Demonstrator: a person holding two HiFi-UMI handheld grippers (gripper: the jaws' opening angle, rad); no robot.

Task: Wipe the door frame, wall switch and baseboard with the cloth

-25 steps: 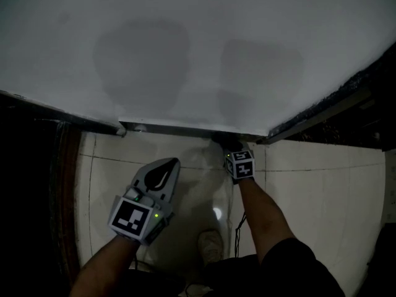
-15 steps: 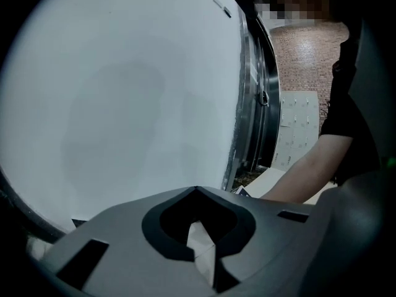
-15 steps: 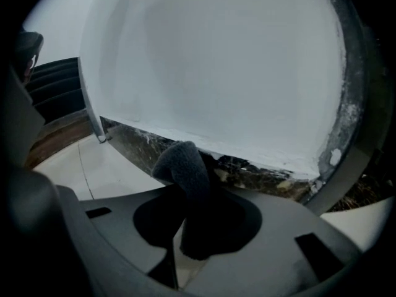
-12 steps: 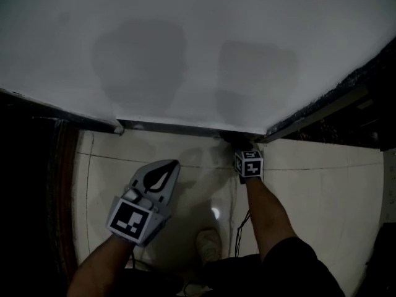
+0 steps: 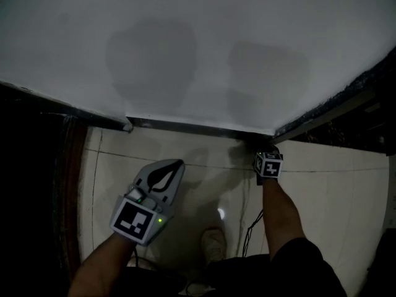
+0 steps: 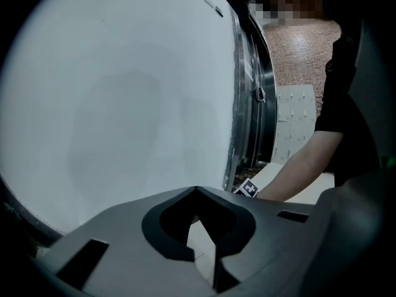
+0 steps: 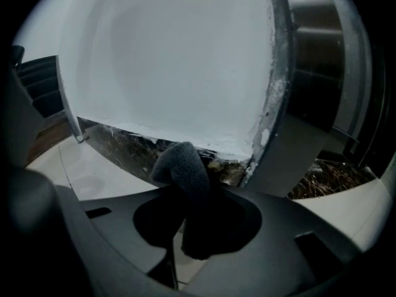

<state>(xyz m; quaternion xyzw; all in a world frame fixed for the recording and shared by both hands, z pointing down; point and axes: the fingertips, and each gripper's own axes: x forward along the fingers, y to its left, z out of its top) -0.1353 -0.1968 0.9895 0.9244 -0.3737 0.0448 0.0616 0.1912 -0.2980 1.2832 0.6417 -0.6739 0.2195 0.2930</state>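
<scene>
A dark grey cloth (image 7: 182, 166) sticks out from my right gripper (image 7: 199, 195), which is shut on it. The cloth's tip rests against the dark marble baseboard (image 7: 120, 142) just left of the corner where the white wall meets the metal door frame (image 7: 309, 98). In the head view the right gripper (image 5: 265, 150) is low at that corner of the baseboard (image 5: 192, 127); the cloth is hidden there. My left gripper (image 5: 166, 177) hangs shut and empty above the pale floor tiles, apart from the wall. No wall switch shows.
The person's shoe (image 5: 213, 245) stands on the tiles below the grippers, with a thin cable (image 5: 250, 232) beside it. A dark opening with a wooden strip (image 5: 67, 184) lies at the left. The left gripper view shows the steel door frame (image 6: 247, 104).
My right gripper has slid to the right along the baseboard with the cloth, reaching the corner by the door frame. The left gripper has hardly moved.
</scene>
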